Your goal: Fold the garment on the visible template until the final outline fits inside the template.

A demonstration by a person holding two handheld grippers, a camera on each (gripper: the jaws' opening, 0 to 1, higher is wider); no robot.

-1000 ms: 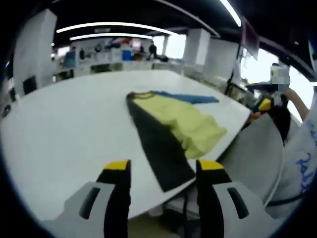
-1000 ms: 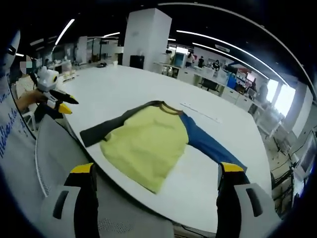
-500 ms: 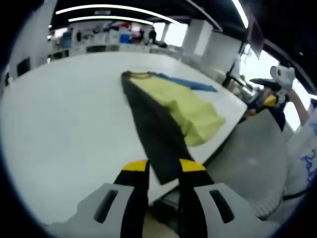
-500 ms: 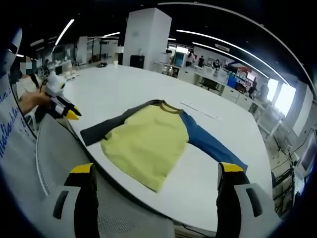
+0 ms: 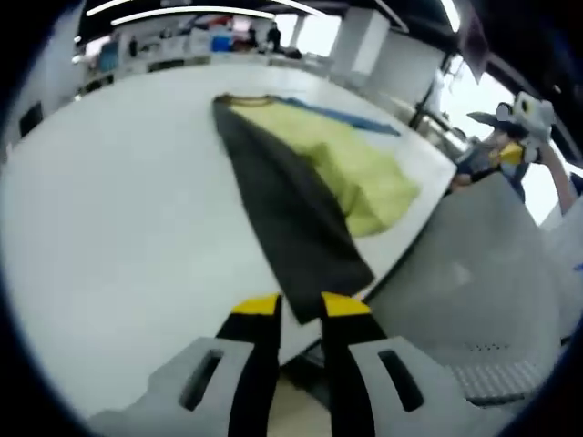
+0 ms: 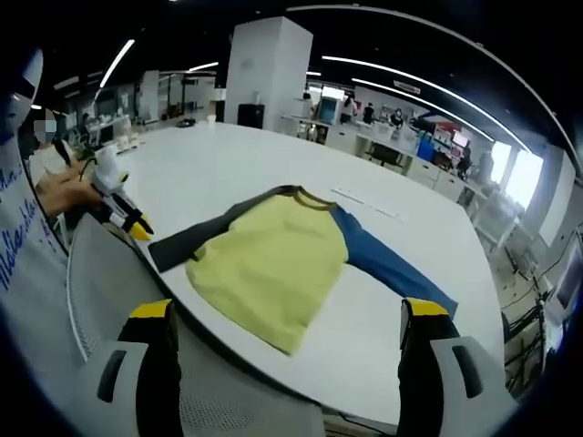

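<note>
- Where the right gripper view starts at its far left, a person's white printed sleeve (image 6: 20, 246) fills the edge, and a hand (image 6: 71, 191) holds the left gripper (image 6: 138, 228) low at the table's near edge, yellow tips just beside the dark sleeve end (image 6: 168, 251); contact can't be told from here.
- Next, a grey mesh chair back (image 6: 109, 291) sits below the table rim, in front of the garment.
- Mid-frame, the garment (image 6: 273, 259) lies flat on the white table (image 6: 228, 164) near the front edge: yellow-green body, dark sleeve stretched left, blue sleeve (image 6: 387, 269) stretched right toward the table edge, dark collar on the far side.
- A thin pale strip (image 6: 369, 205) lies on the table just beyond the collar; can't tell what it is.
- The right gripper (image 6: 287, 314) rises at the bottom, jaws spread wide apart, nothing between them, well short of the garment.
- In the left gripper view, bare table (image 5: 109, 209) takes the left side; the dark sleeve (image 5: 291, 218) runs from the collar down to the left gripper (image 5: 301, 305).
- Its jaws stand nearly together, a narrow gap left, sleeve end right at the tips; whether cloth is pinched can't be told.
- Right of the sleeve lies the yellow-green body (image 5: 351, 173), then the blue sleeve (image 5: 355, 118) farther off.
- Far right, the chair back (image 5: 483, 291), and above it the right gripper (image 5: 506, 146) held in the air off the table.
</note>
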